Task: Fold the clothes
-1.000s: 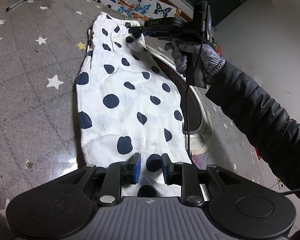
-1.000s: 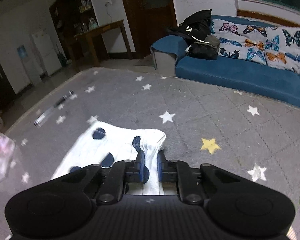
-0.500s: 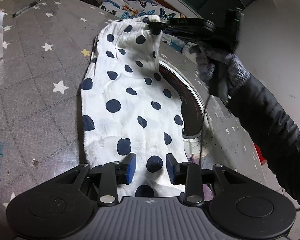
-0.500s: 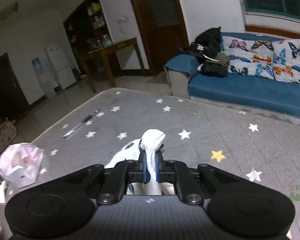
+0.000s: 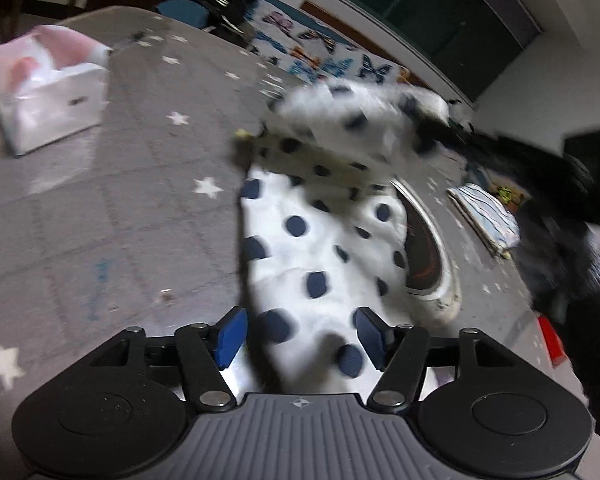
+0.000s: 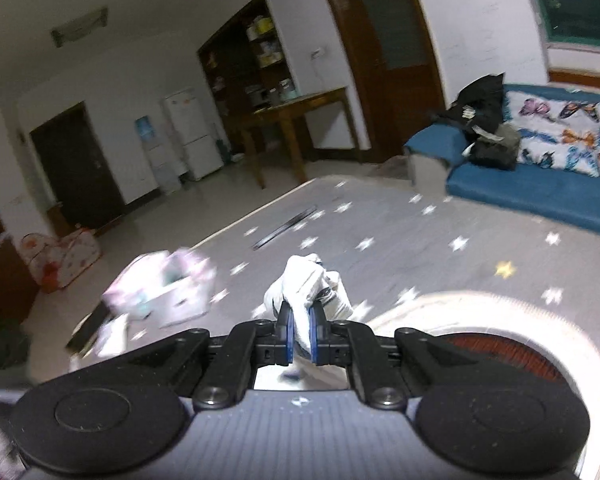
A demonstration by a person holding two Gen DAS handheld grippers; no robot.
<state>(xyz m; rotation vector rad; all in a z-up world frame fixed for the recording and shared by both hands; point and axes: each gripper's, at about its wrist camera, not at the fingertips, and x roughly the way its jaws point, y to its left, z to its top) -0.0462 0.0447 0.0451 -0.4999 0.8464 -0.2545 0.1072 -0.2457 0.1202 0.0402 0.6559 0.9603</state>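
my right fingers (image 6: 300, 334) pinch the spotted cloth's (image 5: 320, 248) lifted end; my left fingers (image 5: 300, 334) gape wide over its near end.

Left gripper (image 5: 300, 334) jaws wide apart; right gripper (image 6: 300, 334) jaws pinched together.

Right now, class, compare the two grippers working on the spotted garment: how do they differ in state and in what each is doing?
The right gripper is shut, pinching a bunched end of the polka-dot garment; the left gripper is open, holding nothing. The right gripper carries its end raised off the star-patterned tabletop; the left gripper's blue pads merely flank the near end. Both share the same black build with blue pads.
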